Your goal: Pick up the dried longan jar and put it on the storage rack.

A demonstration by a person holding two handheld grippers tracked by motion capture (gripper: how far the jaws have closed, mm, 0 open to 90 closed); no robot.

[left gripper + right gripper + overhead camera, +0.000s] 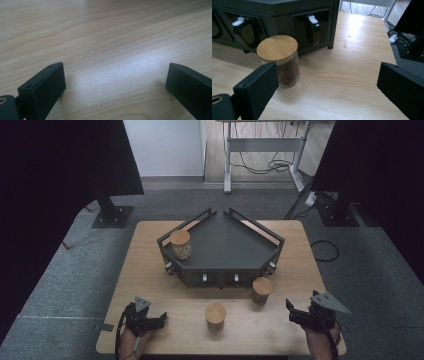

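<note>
High view puts the left gripper [150,320] and the right gripper [300,314] low at the near edge of the bench [150,270], each held in a hand, both with jaws spread wide and nothing between them. Left gripper view has only bare wood grain ahead of its parted jaws. Between the two grippers, a little ahead, stands a jar with a bamboo lid [216,315]. Just ahead and to the left of the right gripper stands a second jar [279,61], dark contents inside, close beside the left jaw yet apart from it. Beyond that jar sits the dark tray stand [220,265] with white latches on its front, and a third jar [180,245] on its far left corner.
</note>
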